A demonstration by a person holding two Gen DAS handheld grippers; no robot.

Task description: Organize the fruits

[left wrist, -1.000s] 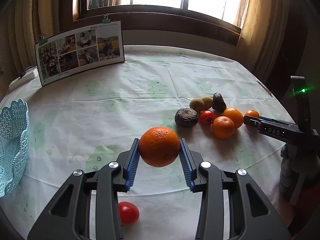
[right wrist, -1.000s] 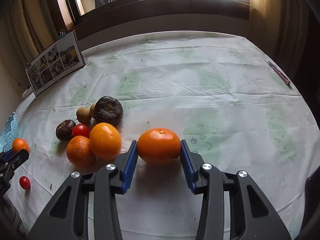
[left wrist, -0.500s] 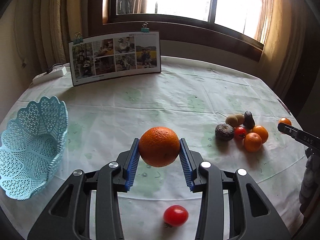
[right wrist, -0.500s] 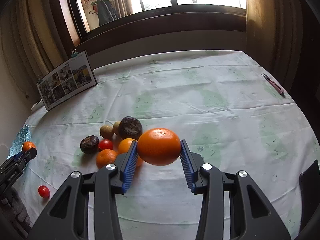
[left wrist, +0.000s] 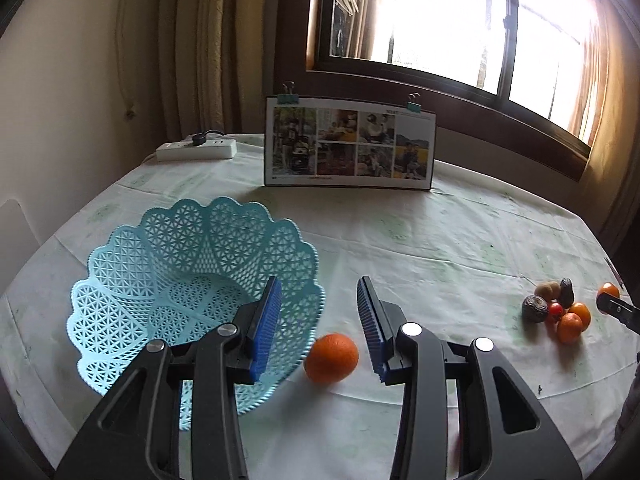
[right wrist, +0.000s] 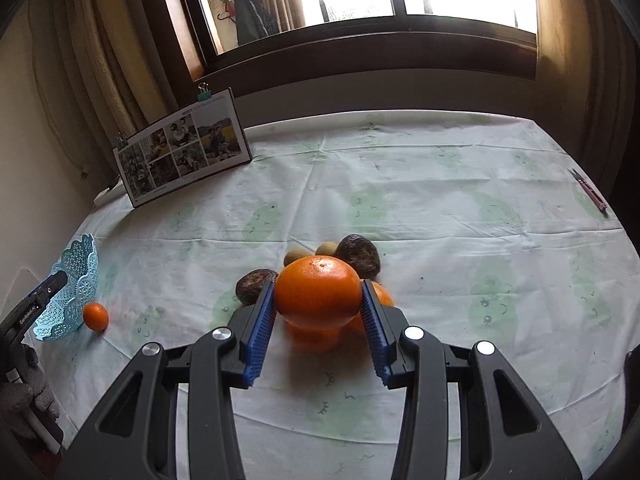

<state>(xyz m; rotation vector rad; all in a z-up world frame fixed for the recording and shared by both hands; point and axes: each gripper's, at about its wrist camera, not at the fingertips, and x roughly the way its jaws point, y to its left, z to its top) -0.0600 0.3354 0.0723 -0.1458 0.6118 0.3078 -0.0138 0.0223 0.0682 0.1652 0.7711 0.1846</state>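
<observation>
My left gripper point(left wrist: 318, 324) is open with nothing between its blue pads. An orange point(left wrist: 331, 357) lies on the tablecloth just outside the right rim of the light blue lattice basket point(left wrist: 132, 280), below the gap of the fingers. From the right wrist the same orange point(right wrist: 95, 316) sits beside the basket point(right wrist: 80, 280). My right gripper point(right wrist: 318, 312) is shut on a large orange point(right wrist: 318, 294), held above the fruit pile. The pile point(left wrist: 558, 312) has oranges, a small tomato, two dark passion fruits point(right wrist: 362, 258) and kiwis point(right wrist: 296, 258).
A photo calendar point(left wrist: 350, 144) stands clipped upright at the back of the round table. A white power strip point(left wrist: 196, 150) lies at the back left. Small pink snips point(right wrist: 588, 190) rest near the right edge. A gloved hand point(right wrist: 24, 396) holds the left gripper.
The left gripper swung left over to the basket and opened, and its orange now lies on the cloth beside the basket. The right gripper lifted its orange higher above the pile.
</observation>
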